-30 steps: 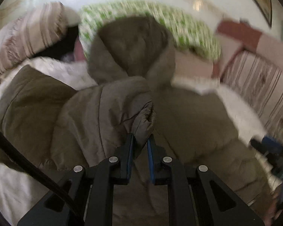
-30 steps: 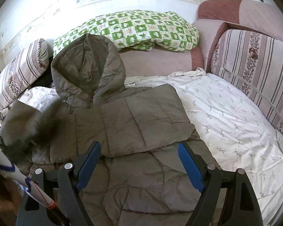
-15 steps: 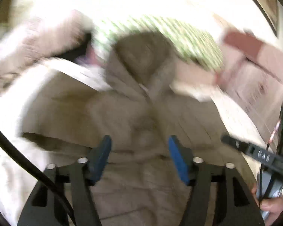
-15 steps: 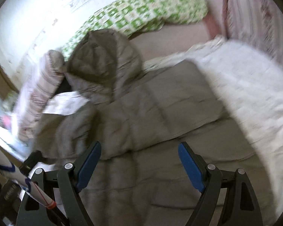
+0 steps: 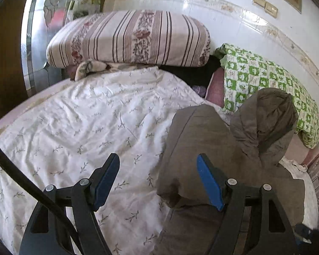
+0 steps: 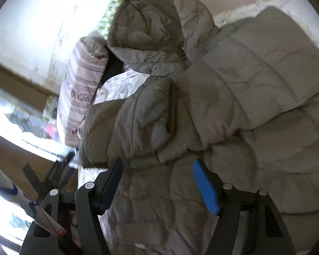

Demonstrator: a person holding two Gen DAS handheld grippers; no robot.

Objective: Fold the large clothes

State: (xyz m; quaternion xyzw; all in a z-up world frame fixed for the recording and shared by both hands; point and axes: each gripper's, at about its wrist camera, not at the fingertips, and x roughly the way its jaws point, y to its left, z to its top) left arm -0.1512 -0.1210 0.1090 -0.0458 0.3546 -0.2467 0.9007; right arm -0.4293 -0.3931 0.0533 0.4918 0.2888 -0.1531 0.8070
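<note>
An olive-grey hooded puffer jacket (image 5: 219, 148) lies on the white bedsheet (image 5: 95, 127), hood (image 5: 270, 114) toward the wall. In the right wrist view the jacket (image 6: 234, 106) has both sleeves folded over its body, the left sleeve (image 6: 142, 123) bunched beside the hood (image 6: 155, 27). My left gripper (image 5: 159, 182) is open and empty, above the jacket's left edge. My right gripper (image 6: 157, 182) is open and empty, just above the lower body of the jacket.
A striped floral pillow (image 5: 129, 40) lies at the head of the bed, also in the right wrist view (image 6: 83, 89). A green checkered pillow (image 5: 265, 82) lies against the tiled wall. A wooden door frame (image 5: 4, 53) stands at left.
My left gripper let go of the left sleeve, opened, and swung left and back. My right gripper tilted and moved closer over the jacket, staying open.
</note>
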